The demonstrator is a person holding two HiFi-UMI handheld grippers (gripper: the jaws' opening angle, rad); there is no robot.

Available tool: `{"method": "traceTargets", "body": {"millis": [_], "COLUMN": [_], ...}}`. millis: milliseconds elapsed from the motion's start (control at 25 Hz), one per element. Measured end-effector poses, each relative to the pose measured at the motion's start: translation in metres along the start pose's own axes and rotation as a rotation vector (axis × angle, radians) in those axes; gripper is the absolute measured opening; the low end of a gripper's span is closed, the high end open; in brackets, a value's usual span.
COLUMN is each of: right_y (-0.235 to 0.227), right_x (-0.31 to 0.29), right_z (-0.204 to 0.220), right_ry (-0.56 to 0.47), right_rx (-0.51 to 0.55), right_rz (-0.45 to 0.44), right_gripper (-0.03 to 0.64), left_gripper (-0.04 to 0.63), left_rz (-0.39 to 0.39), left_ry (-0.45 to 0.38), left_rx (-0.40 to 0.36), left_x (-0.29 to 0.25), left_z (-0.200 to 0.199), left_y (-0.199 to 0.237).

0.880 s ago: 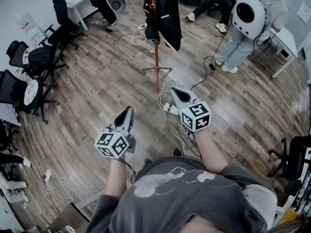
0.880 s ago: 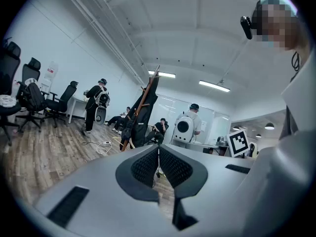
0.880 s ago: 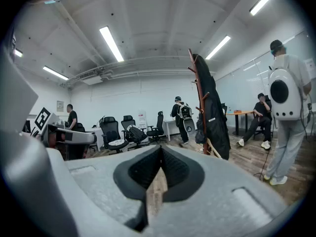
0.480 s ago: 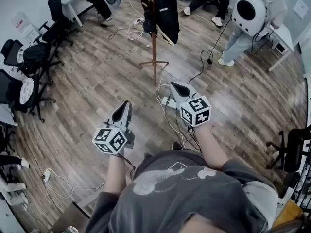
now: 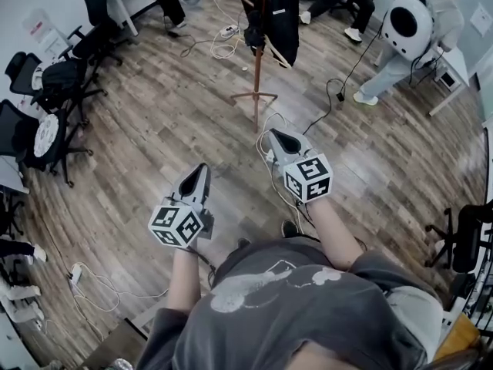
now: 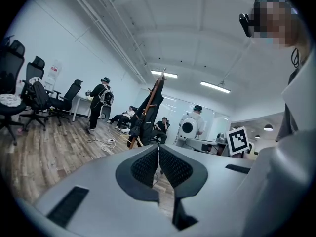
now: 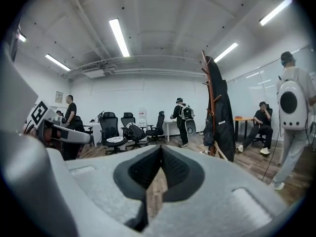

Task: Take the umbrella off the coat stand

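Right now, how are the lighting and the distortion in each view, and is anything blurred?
Head view: even light, strong fisheye curve in the floor, coat stand sharp. Left gripper view: round dark border, left gripper near and soft. Right gripper view: bright ceiling lights, no glare on the right gripper.

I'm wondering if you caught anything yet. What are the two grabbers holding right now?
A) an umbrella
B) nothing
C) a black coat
B: the left gripper and right gripper both have jaws pressed together on nothing, well short of the coat stand.
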State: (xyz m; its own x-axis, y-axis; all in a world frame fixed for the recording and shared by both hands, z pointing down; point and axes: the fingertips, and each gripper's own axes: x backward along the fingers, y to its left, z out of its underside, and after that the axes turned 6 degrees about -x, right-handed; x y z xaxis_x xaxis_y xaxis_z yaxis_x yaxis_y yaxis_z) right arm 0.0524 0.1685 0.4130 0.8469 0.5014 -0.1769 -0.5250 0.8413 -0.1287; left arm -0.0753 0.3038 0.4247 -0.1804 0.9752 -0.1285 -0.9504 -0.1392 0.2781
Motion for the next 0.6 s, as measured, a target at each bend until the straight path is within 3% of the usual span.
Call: {"method": "traceTargets", "body": {"millis": [280,600], "right_y": [0.037,0.023], "right_x": [-0.01,-0.022], "right_z": [0.022,0.024], "right_ry": [0.067,0.07], "right_rx": [0.022,-0.035], "right_rz": [0.017,0.071], "right_gripper": [-0.002,-0.002], "left_gripper": [0.011,0.011], "left_rz": [-0.011,0.005], "left_ry": [0.012,0.028], "left_rx": [0.08,0.066], "left_x": [0.033,0.025], "left_z": [0.021,0.023], "left_y": [0.031,0.039]}}
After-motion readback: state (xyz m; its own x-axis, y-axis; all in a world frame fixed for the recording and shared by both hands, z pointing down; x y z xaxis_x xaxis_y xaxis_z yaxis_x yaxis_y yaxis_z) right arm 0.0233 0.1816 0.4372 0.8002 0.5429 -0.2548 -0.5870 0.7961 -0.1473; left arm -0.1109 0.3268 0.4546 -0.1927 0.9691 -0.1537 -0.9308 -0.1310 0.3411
